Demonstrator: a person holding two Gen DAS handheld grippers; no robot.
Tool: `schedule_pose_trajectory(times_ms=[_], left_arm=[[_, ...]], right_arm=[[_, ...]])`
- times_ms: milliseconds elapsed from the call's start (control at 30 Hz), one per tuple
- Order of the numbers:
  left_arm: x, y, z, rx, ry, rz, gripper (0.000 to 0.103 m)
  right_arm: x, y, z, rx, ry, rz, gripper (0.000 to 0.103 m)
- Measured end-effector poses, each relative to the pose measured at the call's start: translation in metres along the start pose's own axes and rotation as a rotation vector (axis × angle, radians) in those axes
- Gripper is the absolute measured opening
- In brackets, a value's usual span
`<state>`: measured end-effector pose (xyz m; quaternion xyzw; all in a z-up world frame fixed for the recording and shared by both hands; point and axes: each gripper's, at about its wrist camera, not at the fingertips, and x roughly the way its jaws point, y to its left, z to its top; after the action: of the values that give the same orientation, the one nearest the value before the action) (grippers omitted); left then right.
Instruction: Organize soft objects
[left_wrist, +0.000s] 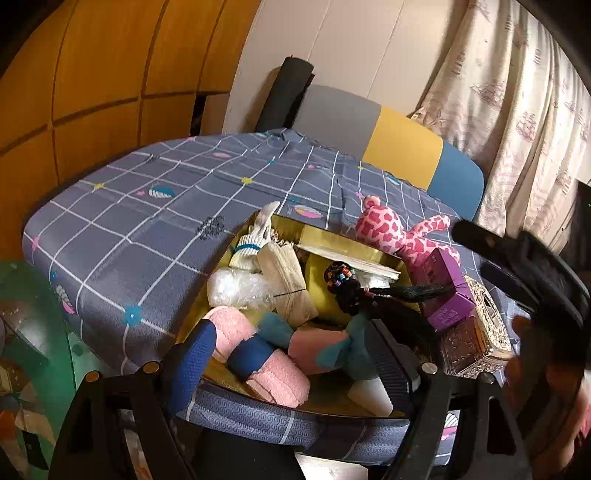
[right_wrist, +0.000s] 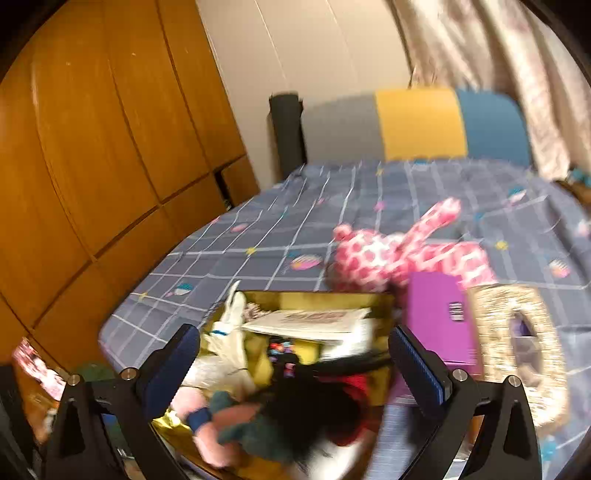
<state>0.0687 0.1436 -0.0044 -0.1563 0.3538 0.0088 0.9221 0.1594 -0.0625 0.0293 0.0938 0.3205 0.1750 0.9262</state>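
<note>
Right wrist view: right gripper (right_wrist: 291, 365) tilts downward, spread wide over the box (right_wrist: 332, 299).

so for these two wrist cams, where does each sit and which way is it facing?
Left wrist: rides the left tool, looking down and forward over the gold box of soft things on the bed; its own two fingers show, plus the right tool blurred at the right edge.
Right wrist: rides the right tool, tilted down over the same box, toward the headboard; only its own open fingers show, frame motion-blurred.
Shared: box, pink spotted plush, purple box, headboard, wardrobe.
</note>
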Motion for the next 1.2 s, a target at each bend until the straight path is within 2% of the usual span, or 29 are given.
schedule_pose_trajectory(times_ms=[133, 267, 400, 567, 967, 1200], left_arm=[[-0.003, -0.007, -0.002, 0.011, -0.018, 0.023, 0.083], [-0.006, -0.015, -0.006, 0.036, -0.03, 0.044, 0.083], [-0.012, -0.02, -0.009, 0.045, -0.051, 0.067, 0.083], [-0.017, -0.022, -0.01, 0.042, -0.058, 0.12, 0.083], [-0.022, -0.024, -0.018, 0.041, -0.056, 0.221, 0.083], [-0.018, -0.03, -0.021, 0.079, -0.01, 0.236, 0.083]], right_arm=[[-0.029, 0.001, -0.015, -0.066, -0.076, -0.087, 0.103], [-0.048, 0.001, -0.032, -0.121, -0.099, -0.184, 0.103], [-0.061, 0.0, -0.049, -0.128, -0.131, -0.225, 0.103], [-0.068, 0.0, -0.068, -0.145, -0.156, -0.331, 0.103], [-0.074, 0.007, -0.09, -0.121, -0.043, -0.26, 0.103], [-0.07, 0.005, -0.092, -0.12, -0.005, -0.33, 0.103]])
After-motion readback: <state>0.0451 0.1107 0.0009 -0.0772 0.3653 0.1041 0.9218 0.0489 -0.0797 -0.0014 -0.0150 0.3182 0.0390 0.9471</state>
